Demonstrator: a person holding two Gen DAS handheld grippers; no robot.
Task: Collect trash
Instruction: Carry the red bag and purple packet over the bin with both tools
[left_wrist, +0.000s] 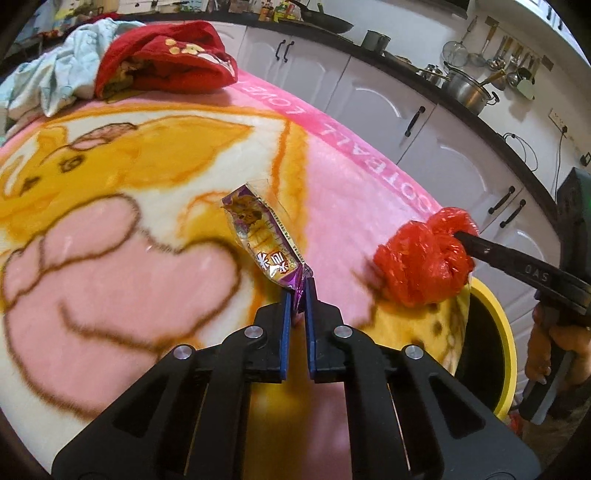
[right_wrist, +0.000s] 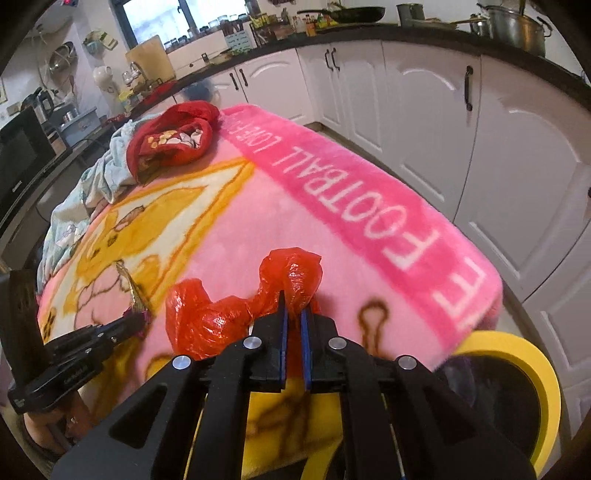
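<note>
Where the pink blanket (left_wrist: 332, 177) drapes over the table, both pieces of trash held just above its near end. Left gripper (left_wrist: 297, 295): jaws clenched on the purple tail of the snack wrapper (left_wrist: 260, 236), pinched at the very tips between the blue pads (left_wrist: 286, 328); rest of the wrapper sticking out ahead of the jaws, tilted up and away over the blanket's yellow cartoon print, crumbs visible inside its clear end. Right gripper (right_wrist: 291, 310): jaws clenched on the red plastic bag (right_wrist: 229, 310), a knot of the film squeezed between the tips and bulging above them, the crumpled bulk hanging off to the left of the jaws. Seen from the left wrist, the same red plastic bag (left_wrist: 424, 262) at the blanket's right edge, clamped by the dark fingers of the right gripper (left_wrist: 461, 236). Yellow-rimmed bin (right_wrist: 532, 369) just beside the blanket's near right corner, below its hanging edge, close under the bag. At the blanket's far end, well apart from both jaws, a red garment (left_wrist: 166, 59) bunched beside a pale blue cloth (left_wrist: 62, 77). Beyond the blanket, white cabinets (right_wrist: 424, 122) under a dark counter with a steel pot (left_wrist: 467, 88).
</note>
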